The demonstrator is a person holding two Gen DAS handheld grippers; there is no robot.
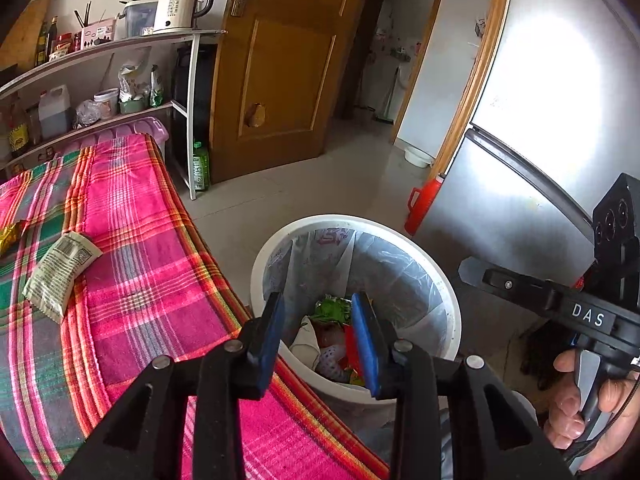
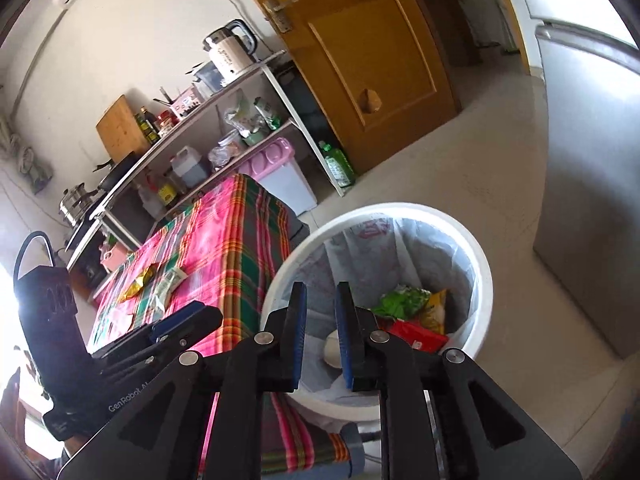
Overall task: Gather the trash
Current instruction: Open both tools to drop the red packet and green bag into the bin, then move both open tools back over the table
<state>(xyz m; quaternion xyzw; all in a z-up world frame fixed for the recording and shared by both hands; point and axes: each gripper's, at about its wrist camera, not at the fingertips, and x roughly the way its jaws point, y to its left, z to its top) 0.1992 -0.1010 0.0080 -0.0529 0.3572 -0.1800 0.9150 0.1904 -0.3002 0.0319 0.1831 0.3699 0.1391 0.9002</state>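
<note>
A white trash bin with a clear liner stands on the floor beside the table; it holds green, red and yellow wrappers. My left gripper is open and empty above the bin's near rim. The right gripper shows at the right edge. In the right wrist view my right gripper is open and empty over the bin and its wrappers. A pale printed wrapper and a gold wrapper lie on the pink plaid tablecloth; both also show in the right wrist view.
A silver fridge stands right of the bin, with a red container at its foot. A shelf rack with a kettle and bottles stands behind the table. A wooden door and a green bottle are beyond.
</note>
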